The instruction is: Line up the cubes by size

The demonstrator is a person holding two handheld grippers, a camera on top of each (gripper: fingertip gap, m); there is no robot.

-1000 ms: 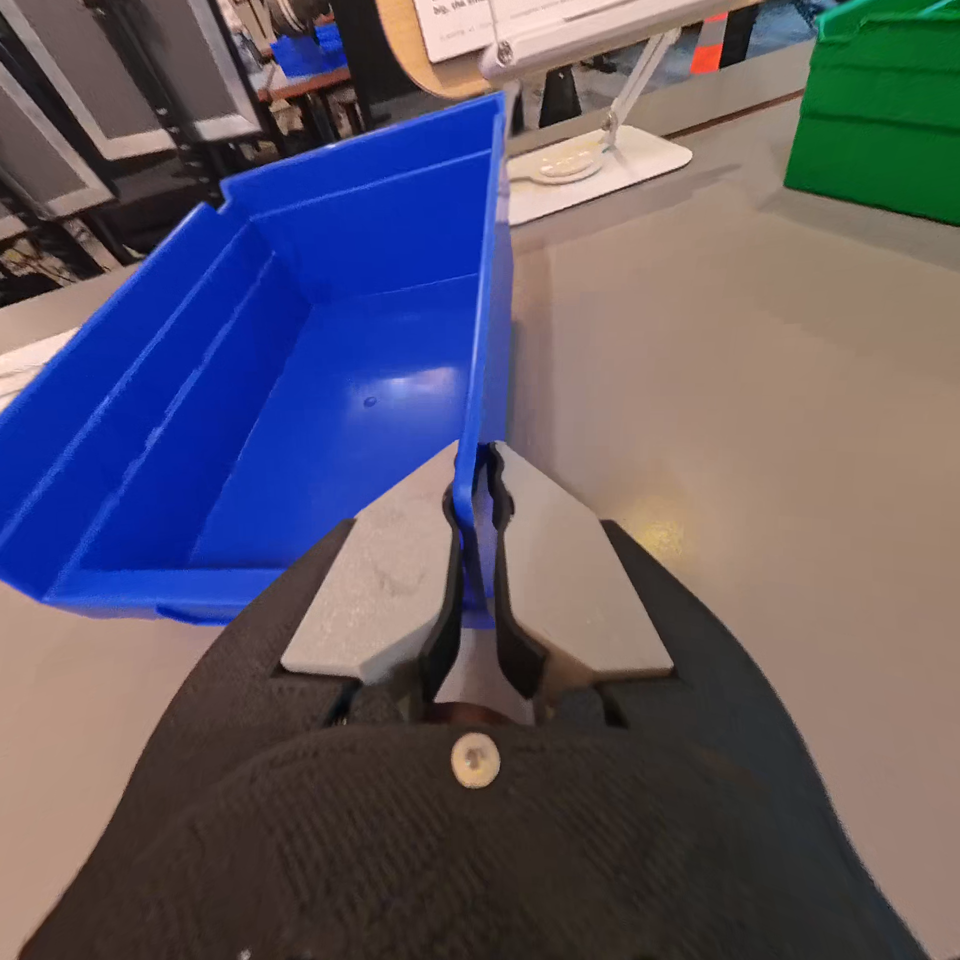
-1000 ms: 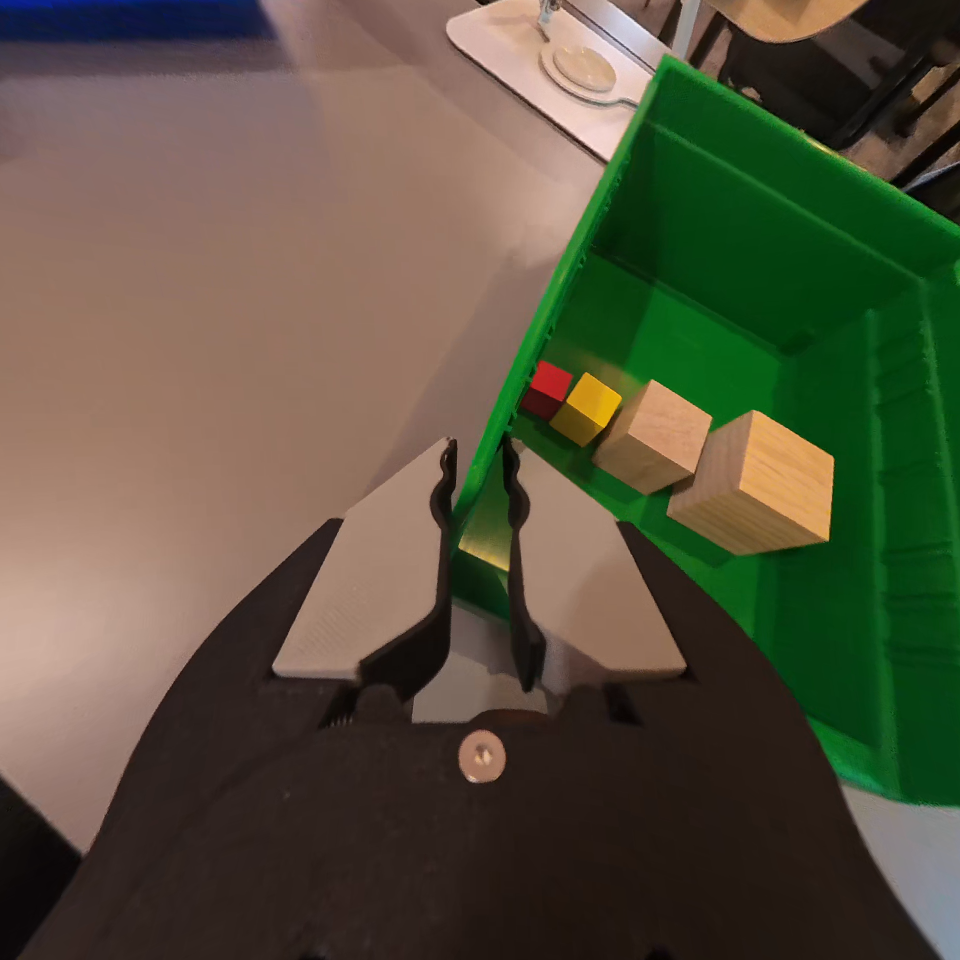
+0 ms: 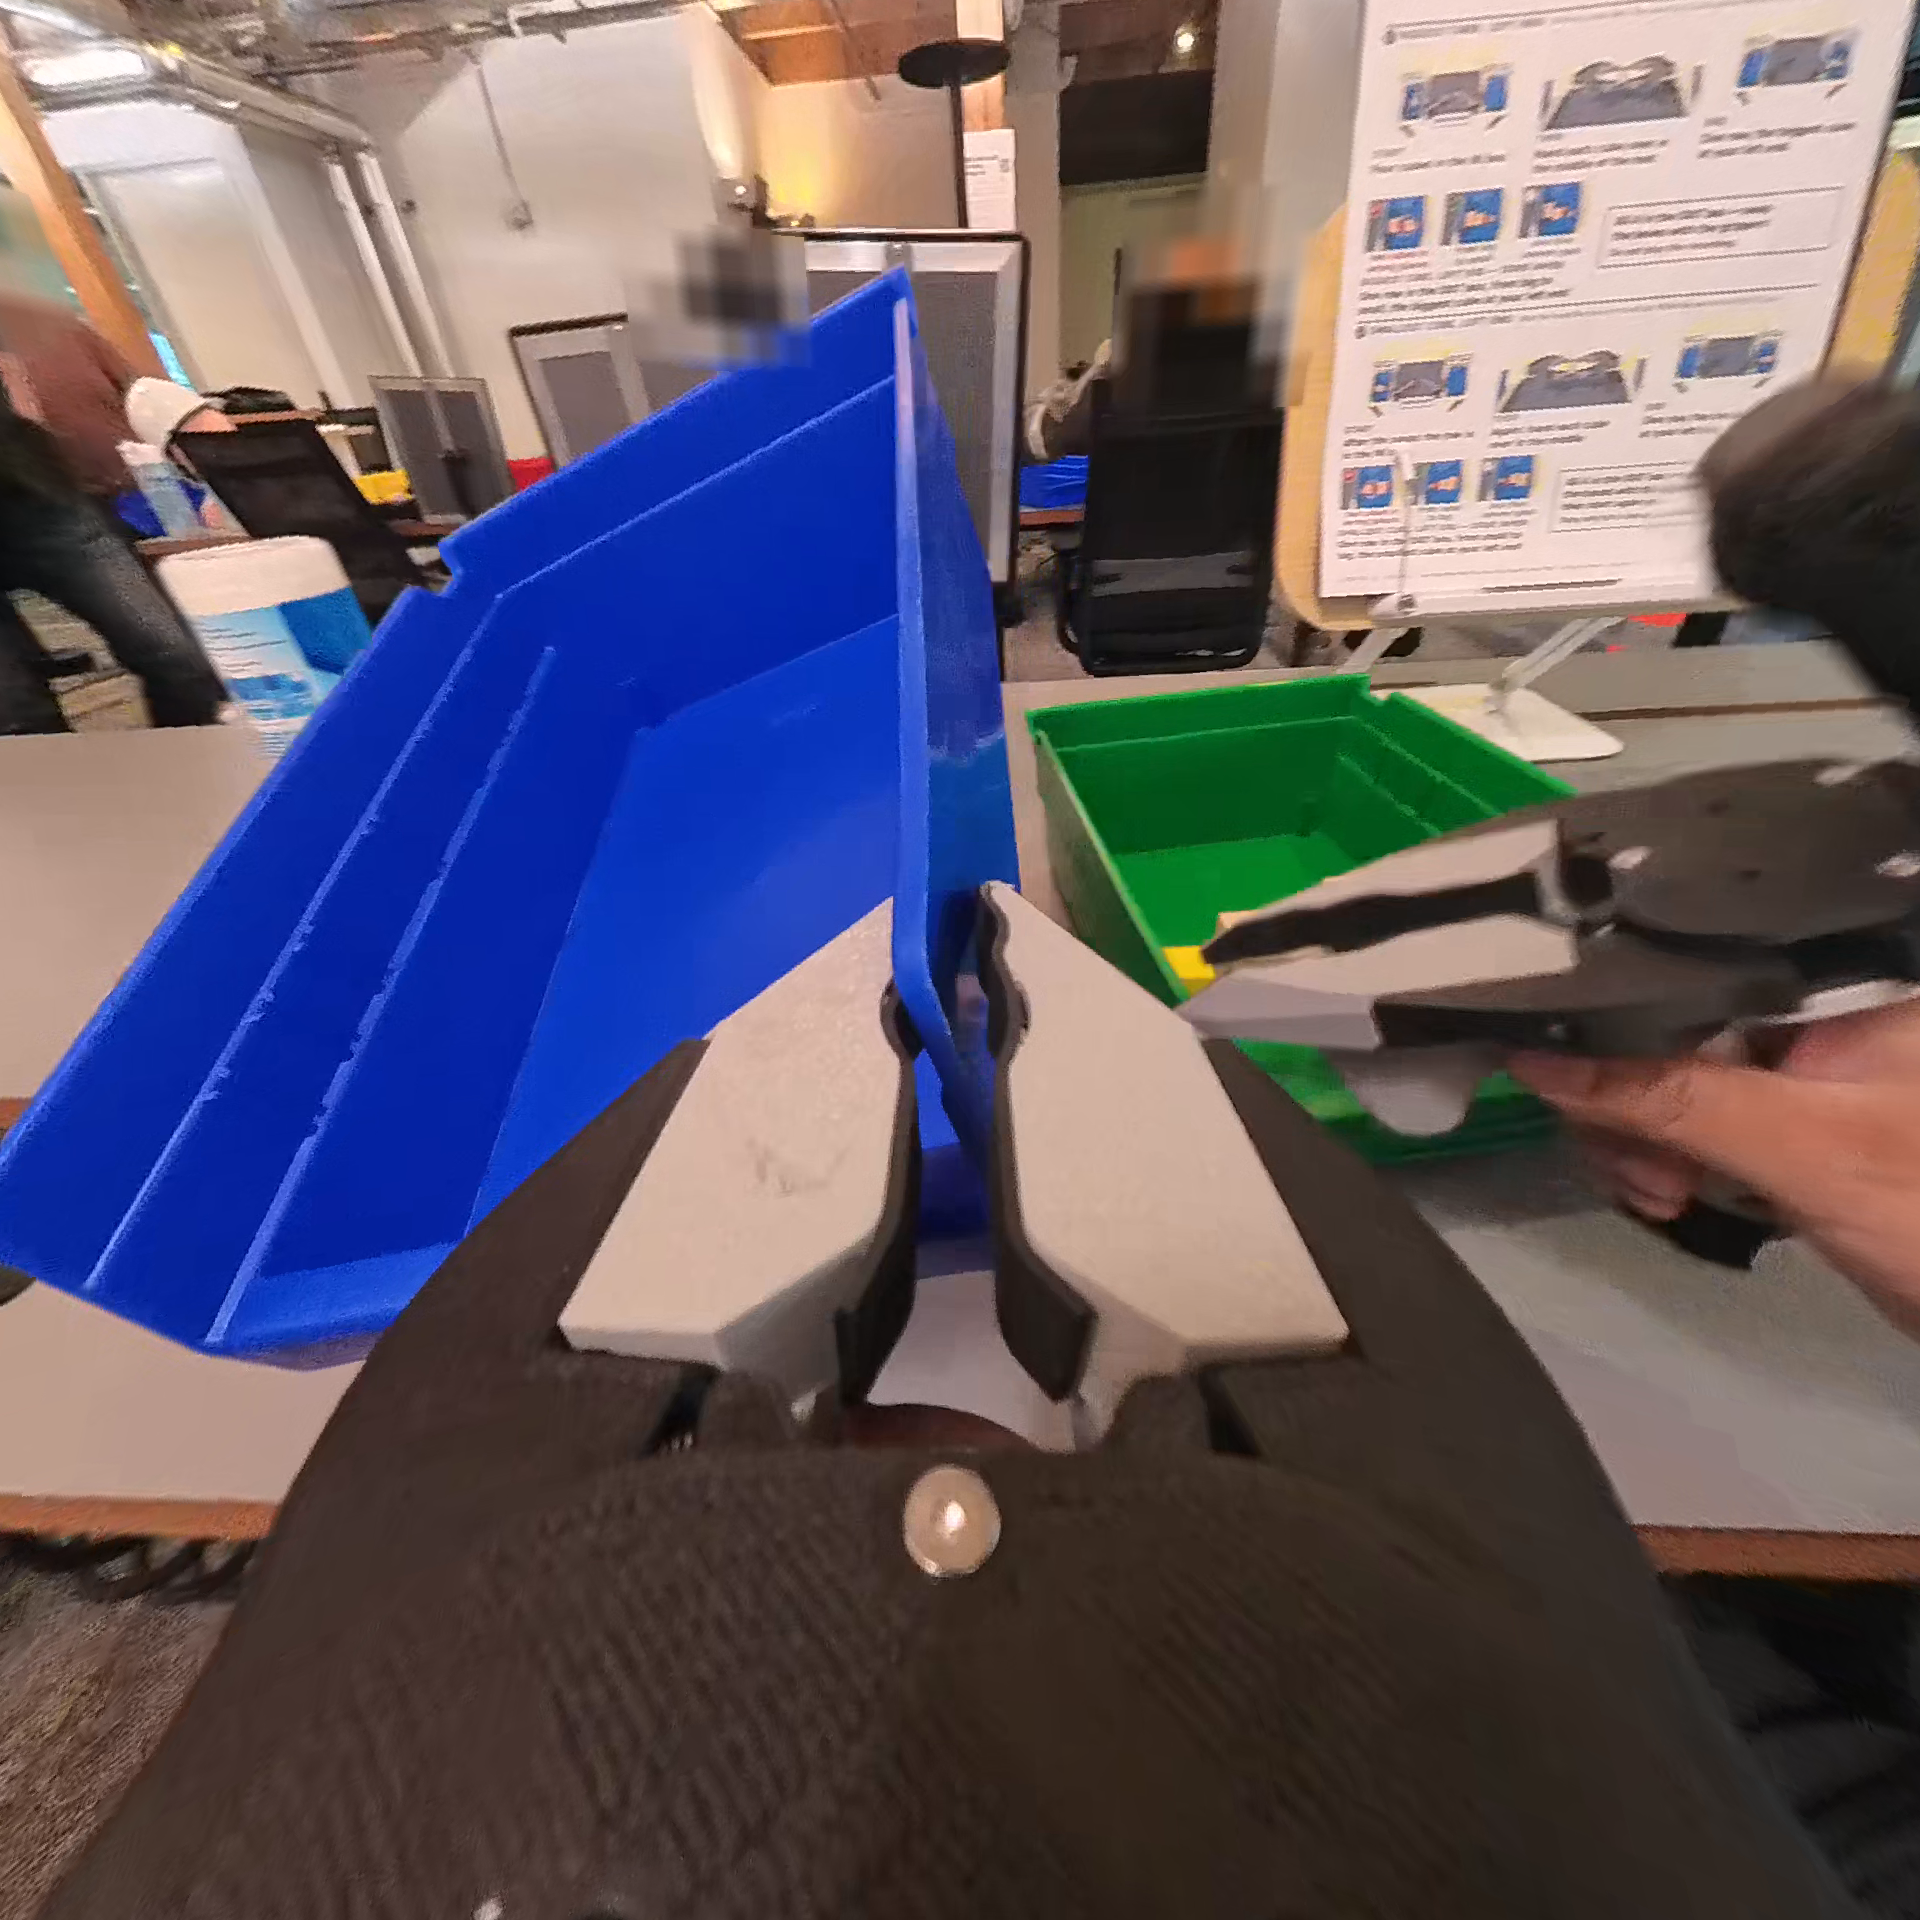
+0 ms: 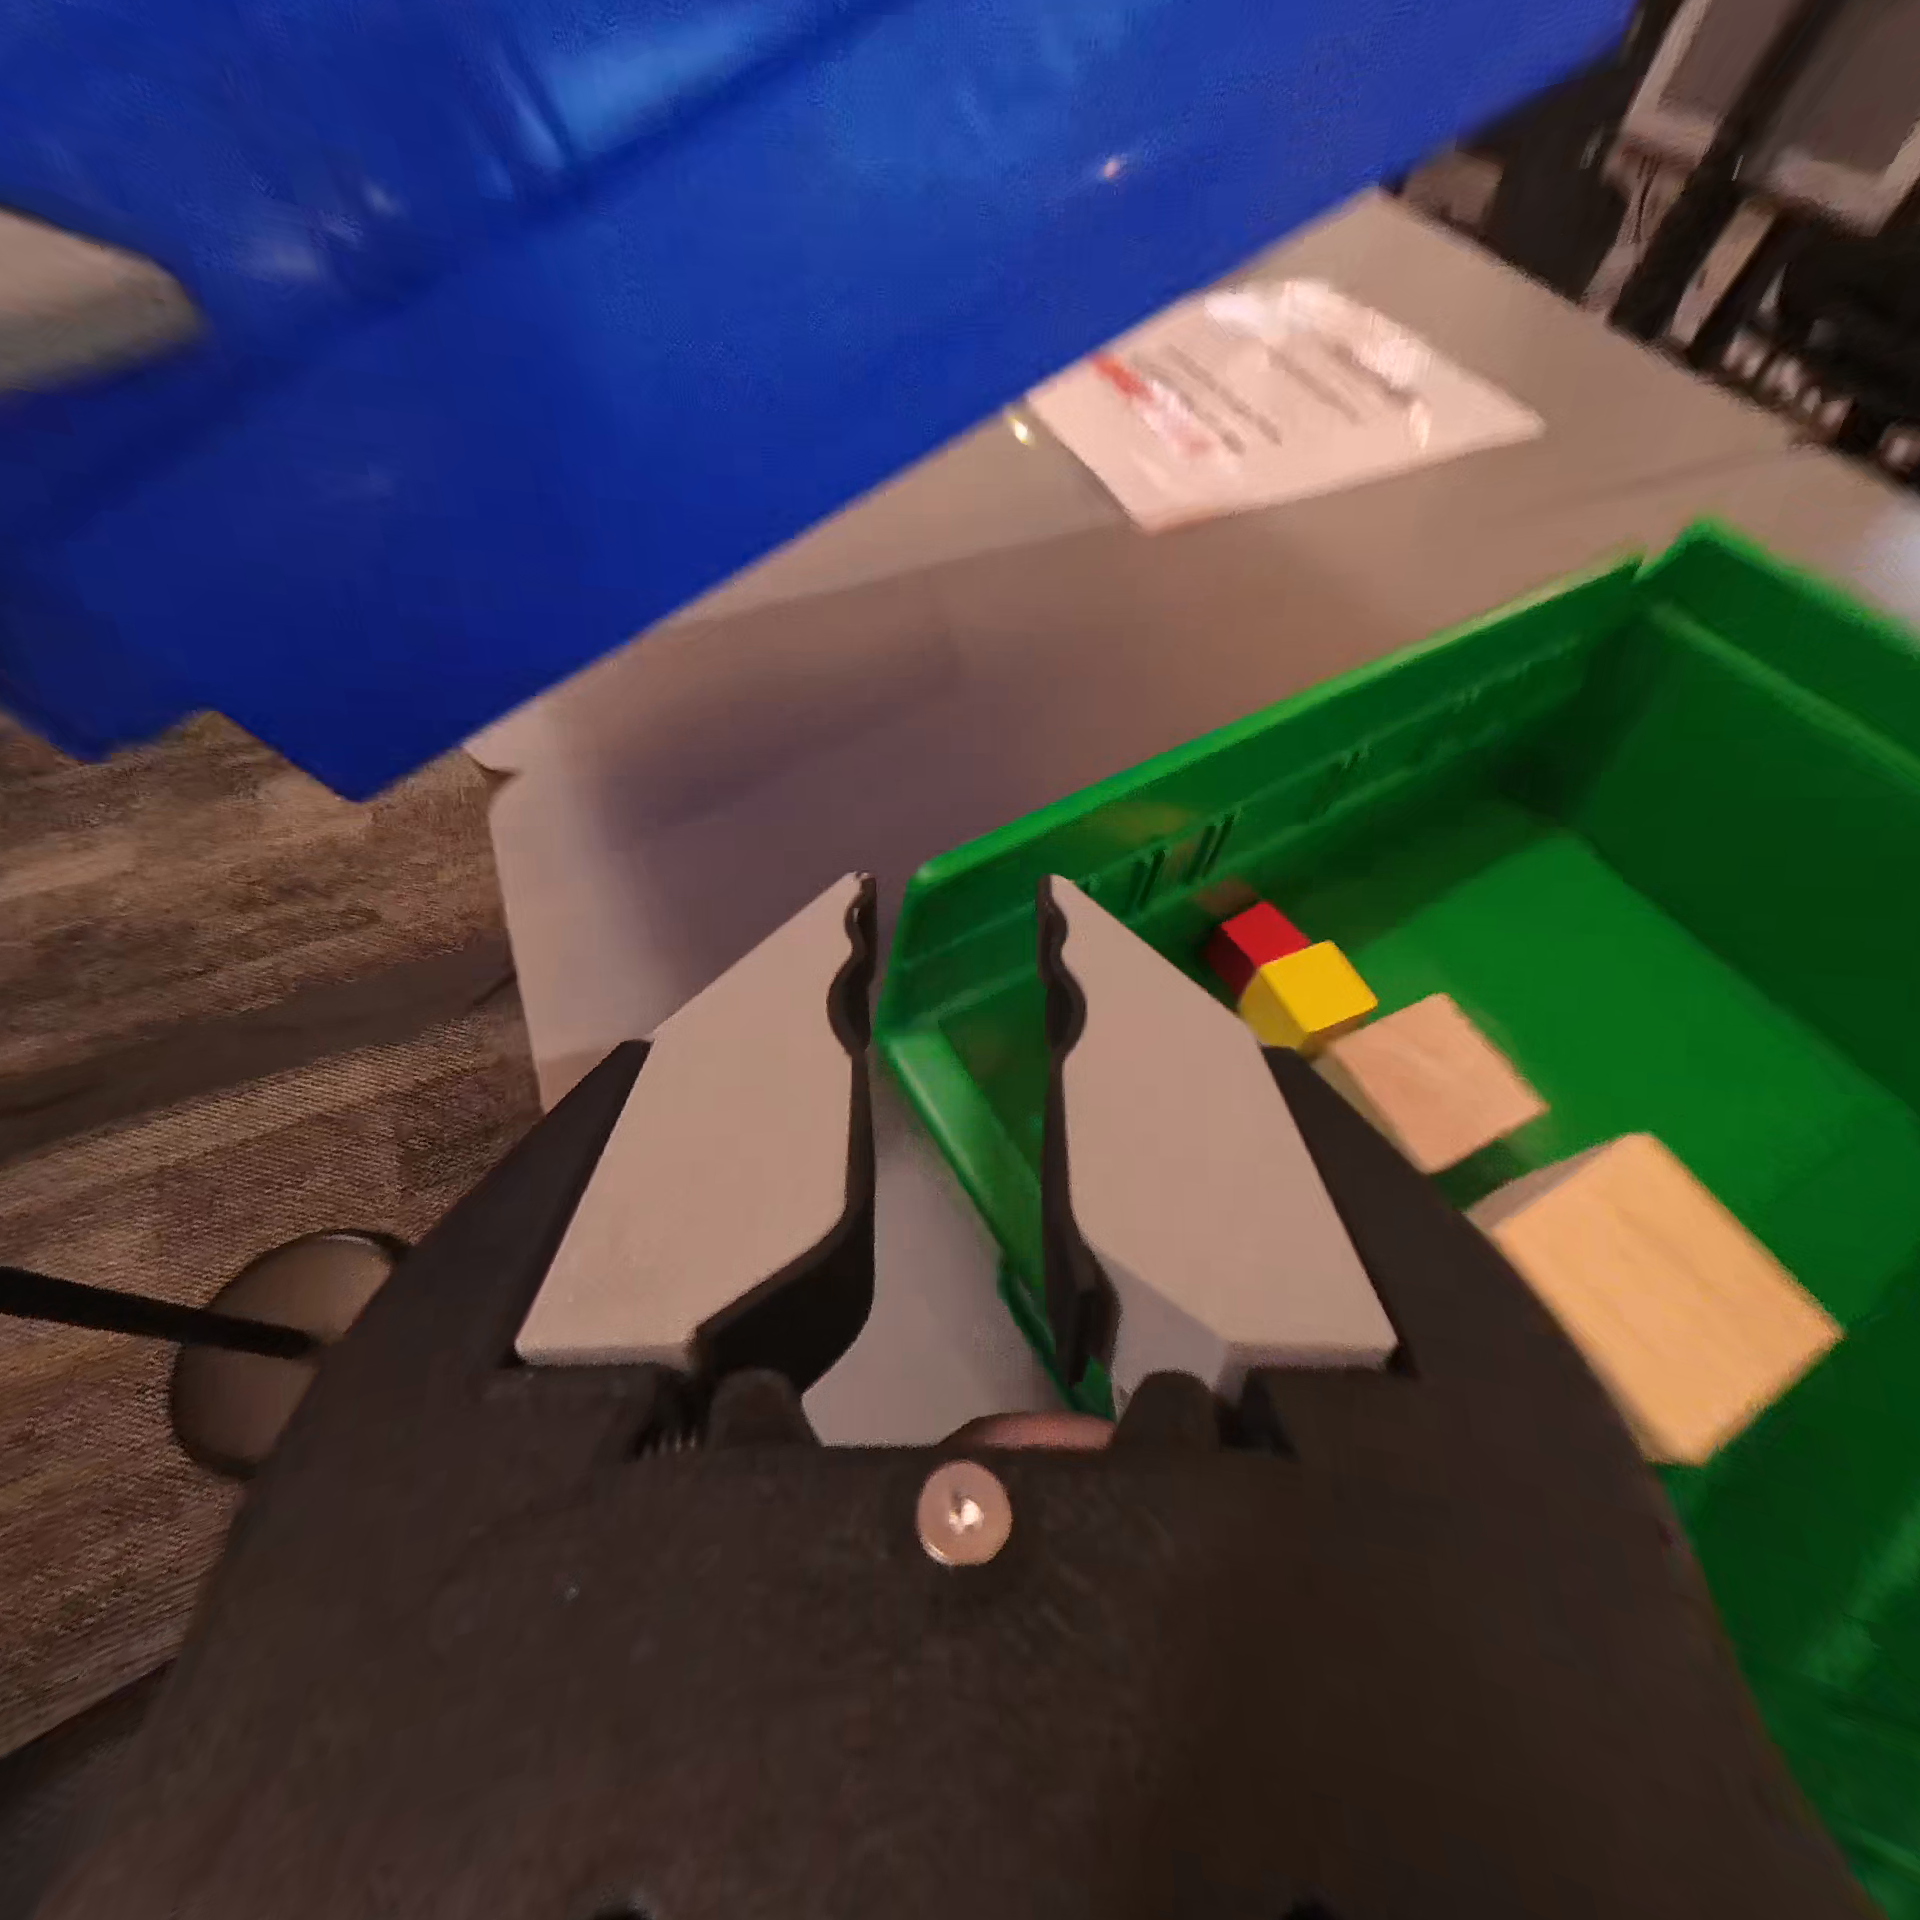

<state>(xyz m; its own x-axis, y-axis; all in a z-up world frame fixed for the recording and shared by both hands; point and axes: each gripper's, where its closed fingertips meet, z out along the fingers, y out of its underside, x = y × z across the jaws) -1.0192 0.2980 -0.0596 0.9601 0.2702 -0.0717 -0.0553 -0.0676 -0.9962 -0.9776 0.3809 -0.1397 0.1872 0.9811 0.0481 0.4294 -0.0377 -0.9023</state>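
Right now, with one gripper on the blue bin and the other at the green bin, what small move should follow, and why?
Probably withdraw the open right gripper from the green plastic bin: its jaws straddle the wall unclamped. The left gripper holds the blue plastic bin tilted.

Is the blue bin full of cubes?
No, the blue bin looks empty in the left wrist view; the cubes sit in the green bin.
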